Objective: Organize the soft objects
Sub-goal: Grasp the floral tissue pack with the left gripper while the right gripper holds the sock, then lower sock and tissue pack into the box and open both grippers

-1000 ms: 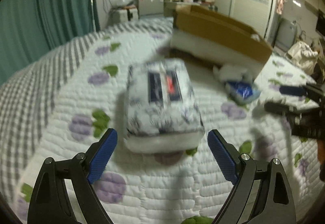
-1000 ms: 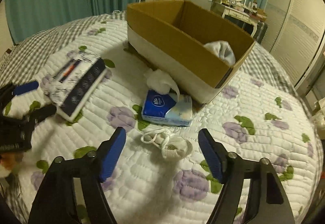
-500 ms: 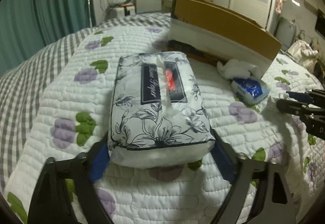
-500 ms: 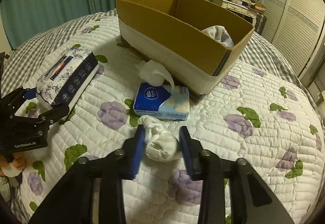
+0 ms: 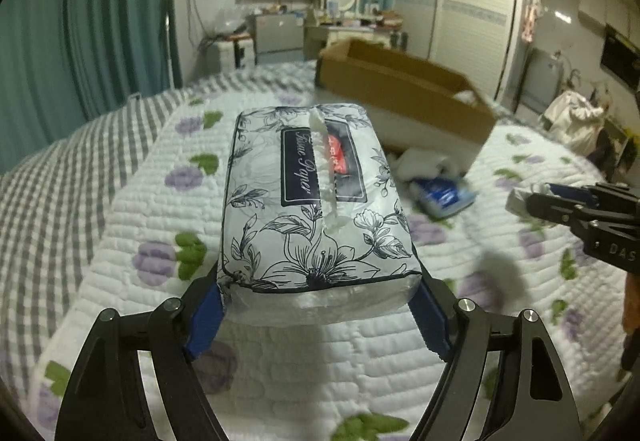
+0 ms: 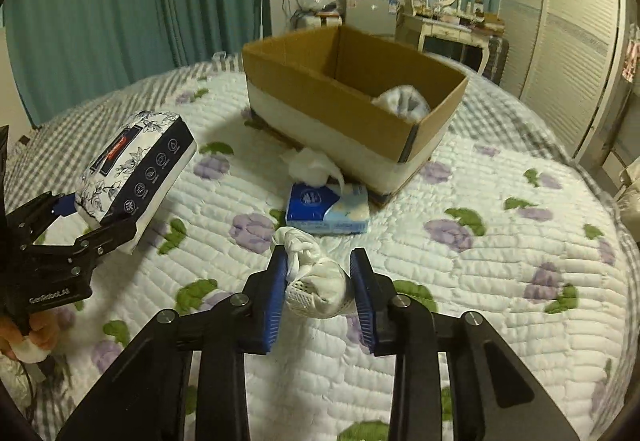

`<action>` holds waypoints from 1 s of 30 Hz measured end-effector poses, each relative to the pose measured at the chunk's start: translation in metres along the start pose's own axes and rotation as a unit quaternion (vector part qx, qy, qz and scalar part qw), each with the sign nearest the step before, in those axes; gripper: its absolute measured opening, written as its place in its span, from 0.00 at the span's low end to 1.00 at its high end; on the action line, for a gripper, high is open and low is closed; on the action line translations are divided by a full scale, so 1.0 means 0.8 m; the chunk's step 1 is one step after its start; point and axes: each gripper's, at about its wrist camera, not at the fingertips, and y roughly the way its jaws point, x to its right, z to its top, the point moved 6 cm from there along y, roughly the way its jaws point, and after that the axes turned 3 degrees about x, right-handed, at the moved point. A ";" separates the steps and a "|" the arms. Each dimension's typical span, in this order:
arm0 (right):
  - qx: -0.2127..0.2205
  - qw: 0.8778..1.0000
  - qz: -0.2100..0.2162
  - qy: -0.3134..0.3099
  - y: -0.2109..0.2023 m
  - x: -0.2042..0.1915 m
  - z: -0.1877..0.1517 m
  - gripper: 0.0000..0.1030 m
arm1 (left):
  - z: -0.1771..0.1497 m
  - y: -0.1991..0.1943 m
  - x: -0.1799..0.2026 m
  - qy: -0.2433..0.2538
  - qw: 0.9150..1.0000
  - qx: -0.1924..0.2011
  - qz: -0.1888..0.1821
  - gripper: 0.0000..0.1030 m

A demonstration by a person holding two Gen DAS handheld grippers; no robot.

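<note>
I've got both loads up off the quilt: my left gripper (image 5: 320, 301) is clamped across the near end of the floral tissue pack (image 5: 316, 197), my right gripper (image 6: 320, 287) pinched on the white bundle (image 6: 316, 281). The cardboard box (image 6: 332, 101) sits straight ahead, farther back (right gripper looks nearer), its long axis running left-near to right-far.

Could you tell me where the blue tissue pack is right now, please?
In the right wrist view the blue tissue pack lies on the quilt, just in front of the cardboard box, beyond the white sock held in the right gripper.
</note>
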 end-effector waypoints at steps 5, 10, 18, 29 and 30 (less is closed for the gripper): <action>0.033 0.999 -0.006 0.002 -0.047 -0.002 0.027 0.30 | 0.032 -0.047 0.019 0.016 0.999 0.031 -0.008 0.77; 0.076 0.997 -0.013 -0.004 -0.097 0.001 0.074 0.30 | 0.077 -0.083 0.034 0.030 0.997 0.067 -0.011 0.77; 0.141 0.989 -0.034 -0.005 -0.146 0.036 0.167 0.30 | 0.165 -0.084 0.057 0.060 0.992 0.112 -0.016 0.77; 0.169 0.984 -0.056 -0.014 -0.095 0.076 0.268 0.30 | 0.250 0.025 0.087 0.086 0.988 0.124 -0.011 0.77; 0.167 0.984 -0.056 -0.014 -0.084 0.080 0.273 0.30 | 0.253 0.036 0.087 0.087 0.989 0.121 -0.011 0.77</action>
